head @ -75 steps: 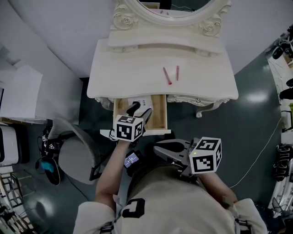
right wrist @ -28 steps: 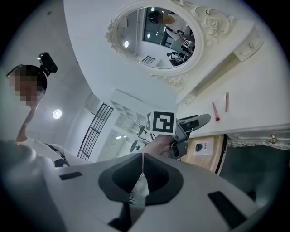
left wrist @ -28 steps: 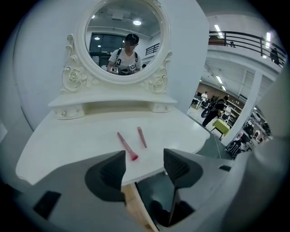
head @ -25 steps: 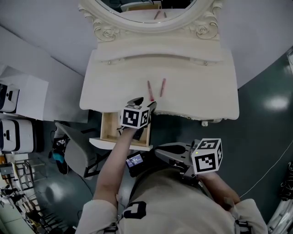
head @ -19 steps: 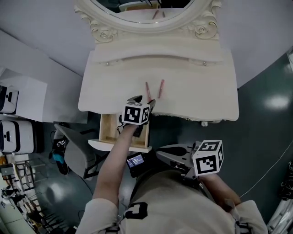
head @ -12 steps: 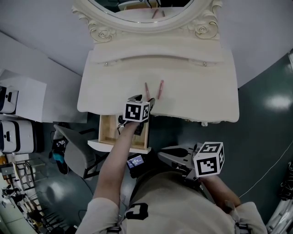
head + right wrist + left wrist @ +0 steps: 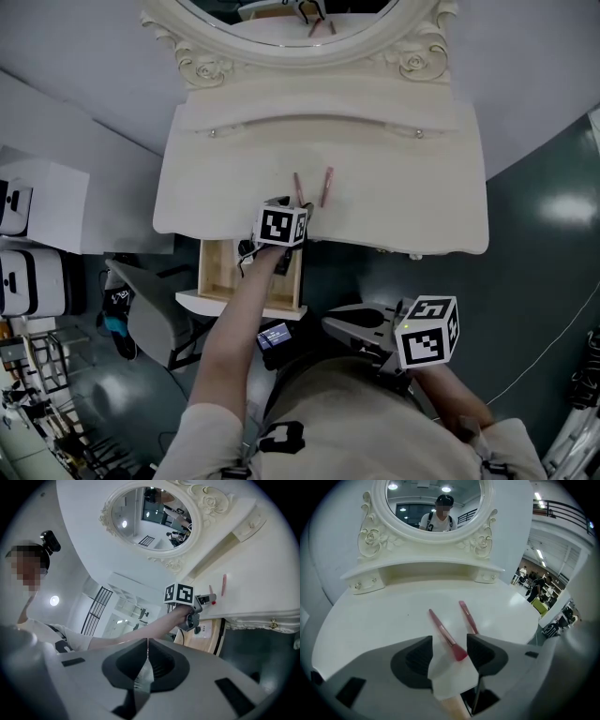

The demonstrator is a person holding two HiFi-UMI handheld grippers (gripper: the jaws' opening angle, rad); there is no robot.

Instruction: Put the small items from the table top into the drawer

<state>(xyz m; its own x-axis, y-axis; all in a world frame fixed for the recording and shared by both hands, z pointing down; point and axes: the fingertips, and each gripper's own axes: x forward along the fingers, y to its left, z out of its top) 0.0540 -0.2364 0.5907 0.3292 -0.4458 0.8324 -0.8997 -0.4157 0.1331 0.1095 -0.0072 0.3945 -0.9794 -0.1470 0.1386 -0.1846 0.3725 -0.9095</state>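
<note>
At the near edge of the worktop (image 7: 403, 197), the left tongs (image 7: 449, 653) slant down over two slim pink brushes that lie side by side without touching. The jaws are spread and have just been closing. The wide red tip of the left brush (image 7: 443, 631) sits between them, nearer the right-hand pad, but neither pad presses on it yet. The tongs come in along the brush's length and take it at its near end, probably because that end lies closest to the table edge and gives the pads something broader to bite on than the thin handle. The right brush (image 7: 468, 617) lies just beyond the right-hand jaw and outside the gap, so only one brush should come up.

The drawer (image 7: 216, 272) stands pulled out right below the left tongs, its wooden bottom showing beside the forearm. That makes for a short carry: pinch, lift a little, draw back over the edge and let go.

The right tongs (image 7: 147, 656) are held back by the person's body, pointing roughly level, with the jaws pressed together on nothing. They appear to have no part in this step. Both brushes are on the worktop, so neither has been put away yet. The main risk looks to be the flat tip sliding sideways off the pads.
</note>
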